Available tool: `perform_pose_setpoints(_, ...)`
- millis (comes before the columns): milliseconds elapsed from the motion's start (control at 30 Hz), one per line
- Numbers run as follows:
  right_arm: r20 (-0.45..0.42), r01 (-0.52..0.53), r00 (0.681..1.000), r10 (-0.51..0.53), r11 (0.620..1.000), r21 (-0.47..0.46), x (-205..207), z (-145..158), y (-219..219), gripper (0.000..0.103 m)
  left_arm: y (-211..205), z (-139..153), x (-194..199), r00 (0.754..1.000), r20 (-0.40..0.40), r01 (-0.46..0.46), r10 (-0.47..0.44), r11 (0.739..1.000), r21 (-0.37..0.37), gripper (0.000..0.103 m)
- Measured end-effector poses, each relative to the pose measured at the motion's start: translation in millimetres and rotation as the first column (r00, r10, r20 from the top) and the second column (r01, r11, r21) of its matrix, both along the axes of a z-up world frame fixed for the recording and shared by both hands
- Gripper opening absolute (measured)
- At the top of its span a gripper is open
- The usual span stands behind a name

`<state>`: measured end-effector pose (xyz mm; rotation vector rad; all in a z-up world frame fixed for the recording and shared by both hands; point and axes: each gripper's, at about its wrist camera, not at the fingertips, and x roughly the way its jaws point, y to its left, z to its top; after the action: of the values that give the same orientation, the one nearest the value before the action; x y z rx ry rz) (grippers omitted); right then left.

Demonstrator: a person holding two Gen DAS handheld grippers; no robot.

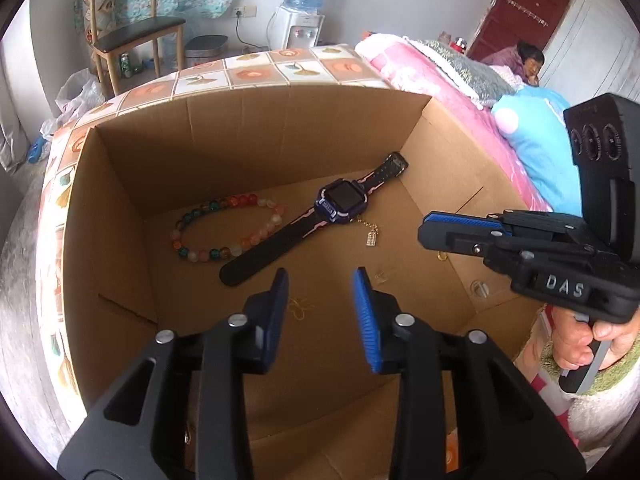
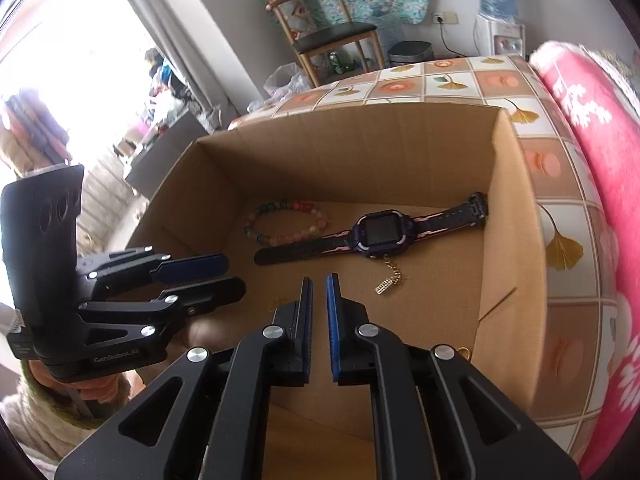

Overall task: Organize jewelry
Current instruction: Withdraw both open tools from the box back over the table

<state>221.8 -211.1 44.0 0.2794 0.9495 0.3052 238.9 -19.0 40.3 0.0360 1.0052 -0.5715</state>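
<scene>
Jewelry lies on the floor of the open brown cardboard box [image 1: 120, 208]: a multicoloured glass-bead bracelet [image 1: 224, 232], a dark purple square-faced strap watch [image 1: 340, 202] touching it, a small gold chain charm [image 1: 371, 236] at the watch's 5 o'clock. Judging by this, a pickup comes next. Left gripper [image 1: 320, 300] released, empty; right gripper [image 2: 319, 292] nearly closed, holding nothing.

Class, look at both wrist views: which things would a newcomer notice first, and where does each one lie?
Inside the open cardboard box, a purple smartwatch lies flat across the floor, a small gold chain charm by its case. Beside it, on the left, lies a multicoloured bead bracelet. Nearer the cameras, the left gripper and right gripper hover over the box, holding nothing.
</scene>
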Motion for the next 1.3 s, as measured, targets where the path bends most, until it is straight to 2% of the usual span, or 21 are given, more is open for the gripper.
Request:
perform_pose_setpoints(33, 0.001, 0.005, 1.0, -0.005, 1.0, 0.011, 0, 1, -3, 0.009, 1, 1, -1, 1.0, 0.009, -0.003, 0.003, 1.0, 0.002, 0.042)
perform_pose_setpoints(100, 0.008, 0.022, 1.0, -0.022, 0.999, 0.029, -3, 4, -9, 0.01, 2, 3, 0, 1.0, 0.019, -0.015, 0.014, 1.0, 0.011, 0.046)
perform_pose_setpoints(200, 0.022, 0.036, 0.999, -0.037, 0.998, 0.054, -5, 8, -17, 0.022, 5, 5, 1, 0.999, 0.027, -0.032, 0.032, 0.999, 0.007, 0.055)
perform_pose_setpoints(300, 0.037, 0.045, 0.998, -0.048, 0.996, 0.079, -12, 16, -21, 0.029, 8, 11, -2, 0.998, 0.05, -0.037, 0.038, 0.999, -0.015, 0.064)
perform_pose_setpoints(433, 0.074, 0.072, 0.994, -0.081, 0.991, 0.116, -24, 29, -29, 0.033, 16, 22, -9, 0.995, 0.082, -0.055, 0.059, 0.997, -0.052, 0.08)
perform_pose_setpoints(500, 0.089, 0.083, 0.991, -0.095, 0.987, 0.135, -28, 34, -35, 0.04, 24, 31, -15, 0.992, 0.1, -0.067, 0.076, 0.994, -0.089, 0.085)
perform_pose_setpoints(667, 0.166, 0.112, 0.976, -0.142, 0.977, 0.179, -53, 57, -47, 0.057, 47, 55, -38, 0.982, 0.147, -0.098, 0.123, 0.981, -0.168, 0.091)
perform_pose_setpoints(933, 0.285, 0.085, 0.95, -0.132, 0.982, 0.171, -99, 81, -35, 0.069, 70, 70, -96, 0.971, 0.196, -0.094, 0.134, 0.976, -0.198, 0.095)
perform_pose_setpoints(1033, 0.339, 0.042, 0.937, -0.087, 0.99, 0.137, -120, 88, -22, 0.073, 74, 64, -114, 0.974, 0.189, -0.09, 0.125, 0.979, -0.183, 0.095)
perform_pose_setpoints(1133, 0.371, -0.003, 0.928, -0.029, 0.996, 0.085, -140, 89, -8, 0.074, 75, 50, -133, 0.975, 0.179, -0.107, 0.129, 0.986, -0.125, 0.095)
perform_pose_setpoints(1233, 0.365, -0.039, 0.931, 0.02, 0.998, 0.047, -156, 82, 1, 0.076, 74, 30, -145, 0.981, 0.147, -0.114, 0.123, 0.991, -0.072, 0.095)
perform_pose_setpoints(1300, 0.331, -0.054, 0.943, 0.039, 0.998, 0.034, -164, 70, 5, 0.076, 73, 15, -148, 0.987, 0.104, -0.12, 0.125, 0.991, -0.059, 0.095)
